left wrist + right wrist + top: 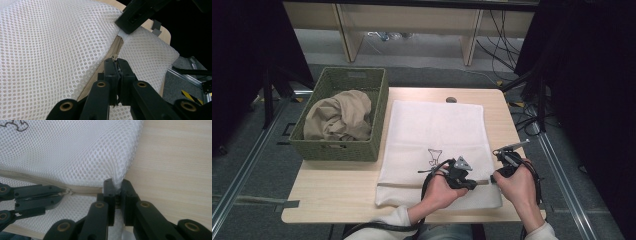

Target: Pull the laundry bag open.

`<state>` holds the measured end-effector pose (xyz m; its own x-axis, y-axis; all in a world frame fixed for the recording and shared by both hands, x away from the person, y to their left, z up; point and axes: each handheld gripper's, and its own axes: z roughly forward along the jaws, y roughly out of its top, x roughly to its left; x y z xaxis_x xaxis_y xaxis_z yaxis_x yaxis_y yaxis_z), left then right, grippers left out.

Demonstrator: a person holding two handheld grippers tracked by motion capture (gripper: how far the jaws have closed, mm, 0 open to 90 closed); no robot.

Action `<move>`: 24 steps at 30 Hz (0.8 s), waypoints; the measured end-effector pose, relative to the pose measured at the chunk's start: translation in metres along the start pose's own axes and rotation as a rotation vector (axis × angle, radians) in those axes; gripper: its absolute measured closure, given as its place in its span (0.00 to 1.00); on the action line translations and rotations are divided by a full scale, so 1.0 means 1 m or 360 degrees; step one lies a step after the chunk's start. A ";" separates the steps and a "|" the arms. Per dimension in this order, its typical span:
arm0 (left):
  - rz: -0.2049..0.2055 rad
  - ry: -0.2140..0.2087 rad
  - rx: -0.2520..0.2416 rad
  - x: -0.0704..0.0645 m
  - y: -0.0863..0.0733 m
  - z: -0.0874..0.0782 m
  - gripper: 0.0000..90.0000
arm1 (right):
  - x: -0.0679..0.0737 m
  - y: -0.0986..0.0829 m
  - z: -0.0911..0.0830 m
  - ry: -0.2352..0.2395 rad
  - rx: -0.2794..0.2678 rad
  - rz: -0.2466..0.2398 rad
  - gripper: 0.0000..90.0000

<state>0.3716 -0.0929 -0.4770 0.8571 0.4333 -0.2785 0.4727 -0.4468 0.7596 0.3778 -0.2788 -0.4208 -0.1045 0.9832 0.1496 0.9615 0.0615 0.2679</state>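
My left gripper (468,184) pinches the zipper pull (67,192) of the mesh bag (437,130) at 6 o'clock on the table (337,185); my right gripper (118,187) clamps its edge. Green basket (343,148) of cloth (337,116) sits at 10, nothing blocking.

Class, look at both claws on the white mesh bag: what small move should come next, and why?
Probably the left claw should draw the zipper pull along the zipper, away from the right claw. The left claw is shut on the pull, and the right claw pinches the mesh bag at its edge by the zipper's end, bracing it.
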 end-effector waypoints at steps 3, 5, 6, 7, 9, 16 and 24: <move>-0.0005 0.0021 0.0018 0.001 -0.001 -0.002 0.96 | 0.001 0.000 0.000 -0.0001 0.0011 -0.0002 0.94; 0.0000 0.0011 0.0013 0.001 -0.001 -0.002 0.96 | 0.000 0.000 0.001 0.0004 0.0003 -0.0022 0.94; -0.0004 0.0009 0.0013 0.001 -0.001 -0.002 0.96 | 0.001 0.000 0.001 0.0006 0.0006 -0.0016 0.94; -0.0017 -0.0002 -0.0001 0.000 -0.001 -0.002 0.96 | 0.001 0.001 0.001 0.0004 0.0029 0.0000 0.94; -0.0018 0.0008 0.0017 0.001 -0.001 -0.003 0.96 | 0.003 0.000 0.000 0.0004 0.0023 0.0002 0.94; 0.0021 0.0039 0.0038 0.002 -0.003 -0.007 0.96 | 0.000 0.000 0.002 0.0017 0.0033 -0.0004 0.94; -0.0001 0.0028 0.0029 0.000 -0.004 -0.007 0.96 | 0.000 0.001 0.004 0.0014 0.0048 0.0035 0.94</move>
<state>0.3680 -0.0855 -0.4755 0.8531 0.4473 -0.2687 0.4772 -0.4605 0.7485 0.3797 -0.2783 -0.4247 -0.0854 0.9828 0.1638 0.9708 0.0450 0.2357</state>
